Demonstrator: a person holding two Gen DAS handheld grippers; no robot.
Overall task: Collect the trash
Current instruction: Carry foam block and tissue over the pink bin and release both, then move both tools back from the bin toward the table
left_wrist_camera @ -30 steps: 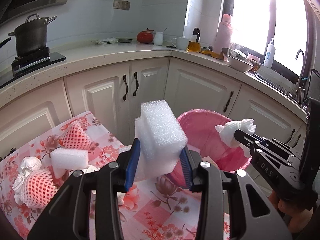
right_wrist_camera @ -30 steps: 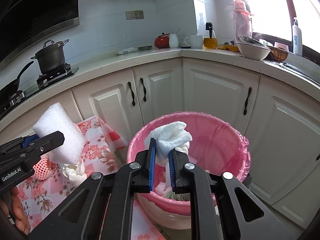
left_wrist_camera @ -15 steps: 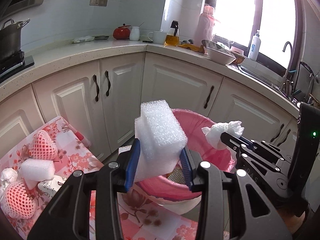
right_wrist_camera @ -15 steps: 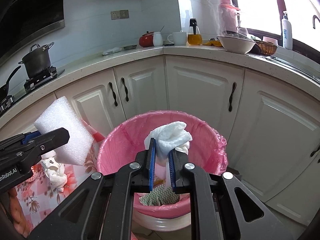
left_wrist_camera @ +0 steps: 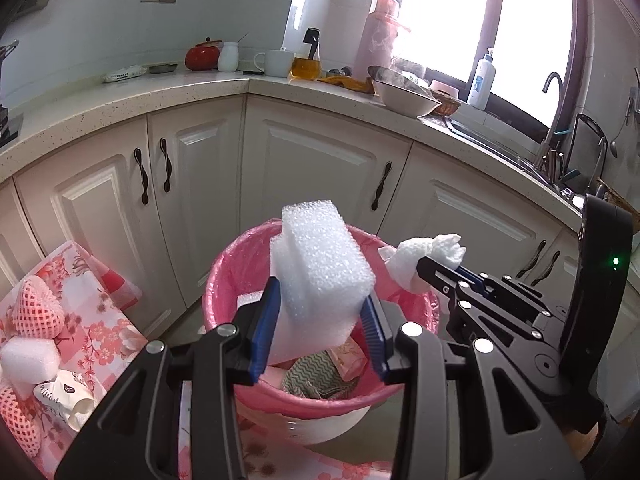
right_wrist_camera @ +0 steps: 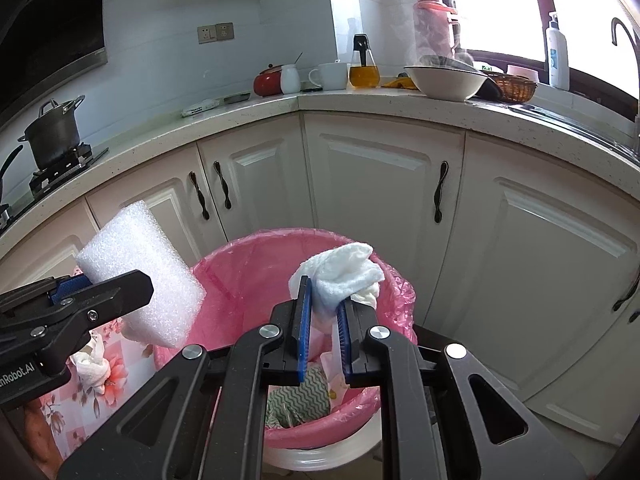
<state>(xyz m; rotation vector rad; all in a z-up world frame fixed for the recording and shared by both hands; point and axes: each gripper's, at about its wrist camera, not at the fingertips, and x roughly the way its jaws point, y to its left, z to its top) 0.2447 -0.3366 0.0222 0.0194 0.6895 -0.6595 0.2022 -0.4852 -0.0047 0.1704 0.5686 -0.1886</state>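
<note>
At the far left, a table with a pink flowered cloth (left_wrist_camera: 108, 312) carries the trash that is not yet collected: two pink foam nets (left_wrist_camera: 36, 312), a small white foam piece (left_wrist_camera: 28, 360) between them, and a crumpled printed wrapper (left_wrist_camera: 66, 396) near the cloth's front edge. In the right wrist view a crumpled white tissue (right_wrist_camera: 94, 364) also lies on this cloth, close to its right edge.

Just right of the table stands the trash bin (left_wrist_camera: 320, 420), white with a pink bag (left_wrist_camera: 224, 280) folded over its rim. Inside it lie a green zigzag cloth (left_wrist_camera: 316, 376) and some pink paper.

The left gripper (left_wrist_camera: 320, 320) is closed on a large white foam block (left_wrist_camera: 320, 264); the blue pads press its two sides, and the block stands up over the left half of the bin's opening.

To the right of it, the right gripper (right_wrist_camera: 323, 320) is closed tightly on a white paper towel wad (right_wrist_camera: 340, 272), which sticks out above the pads over the right part of the bin, near its far rim.

Behind runs the worktop (right_wrist_camera: 360, 104) above white cabinets, with a steaming bowl (right_wrist_camera: 444, 80) near the window end.
</note>
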